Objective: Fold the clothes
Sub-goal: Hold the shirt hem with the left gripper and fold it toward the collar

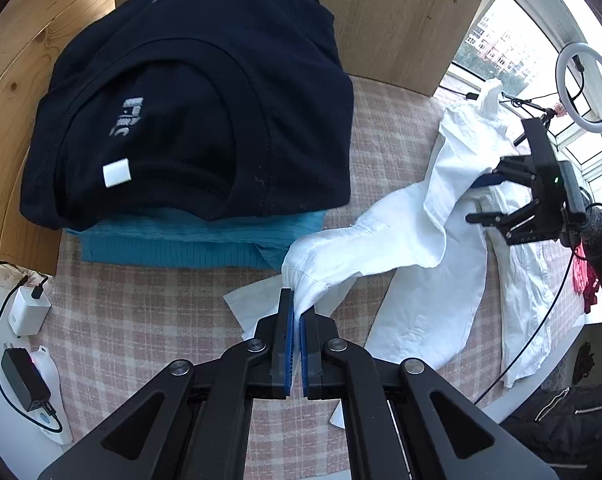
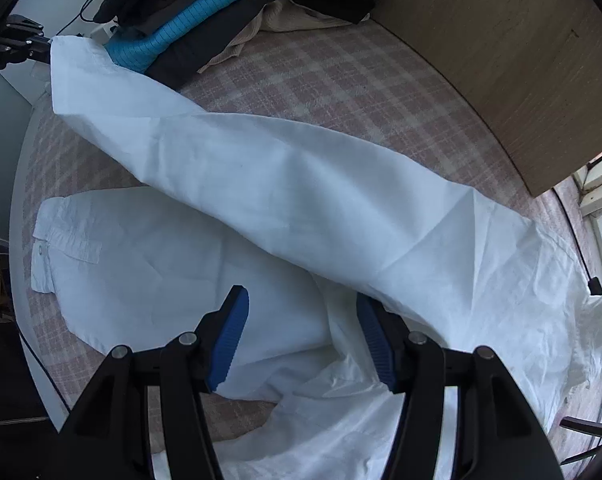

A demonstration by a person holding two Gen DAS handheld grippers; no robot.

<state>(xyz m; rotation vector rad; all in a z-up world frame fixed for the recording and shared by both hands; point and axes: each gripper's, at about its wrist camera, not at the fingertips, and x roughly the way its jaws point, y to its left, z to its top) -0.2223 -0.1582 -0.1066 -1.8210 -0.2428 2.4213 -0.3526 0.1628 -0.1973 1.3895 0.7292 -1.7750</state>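
Shirt [image 1: 417, 240] cuff is pinched in left gripper [image 1: 297, 320]; right gripper [image 2: 301, 332] stands spread, empty. Sleeve should be laid flat across body.

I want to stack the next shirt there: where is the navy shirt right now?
In the left wrist view the navy shirt lies folded upper left, on a teal garment by the wooden board.

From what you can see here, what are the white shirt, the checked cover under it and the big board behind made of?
White shirt: thin woven cloth, probably cotton, matte, since it creases sharply.
Checked cover: soft woven fabric, pink and cream, slightly fuzzy looking; the fibre cannot be told.
Board: wood or wood-look laminate, as grain lines show on a smooth, dull face.
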